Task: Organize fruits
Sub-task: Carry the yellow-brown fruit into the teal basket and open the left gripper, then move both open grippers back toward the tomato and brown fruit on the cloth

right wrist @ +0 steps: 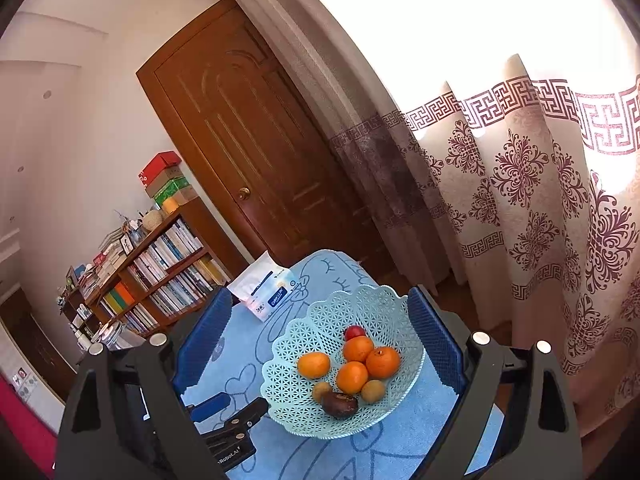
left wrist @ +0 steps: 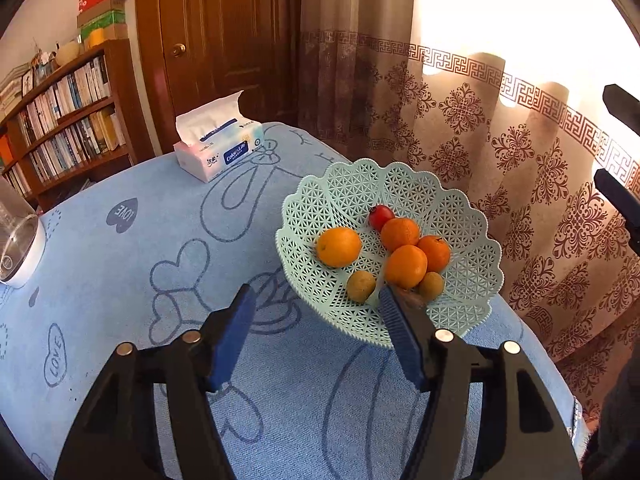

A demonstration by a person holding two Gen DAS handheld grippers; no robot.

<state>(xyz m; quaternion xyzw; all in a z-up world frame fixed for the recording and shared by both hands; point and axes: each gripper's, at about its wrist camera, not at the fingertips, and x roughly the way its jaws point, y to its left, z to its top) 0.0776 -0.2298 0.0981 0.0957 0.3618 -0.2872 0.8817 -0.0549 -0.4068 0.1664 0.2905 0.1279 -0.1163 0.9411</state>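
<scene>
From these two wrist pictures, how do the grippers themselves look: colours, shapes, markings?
Both are of one design. The left gripper and the right gripper each have a black angular plastic frame with triangular cut-outs, round silver bolt heads, and two flat fingers faced with blue ribbed pads. In the right wrist view the left gripper's body carries white lettering ending in "Robot.AI". No cables or sleeves show.

Fruits (right wrist: pixel 352 376) in basket (right wrist: pixel 384 312) on table (left wrist: pixel 120 264); tissue pack (left wrist: pixel 218 148) behind-left; poss. jar (left wrist: pixel 18 240) far left.
</scene>
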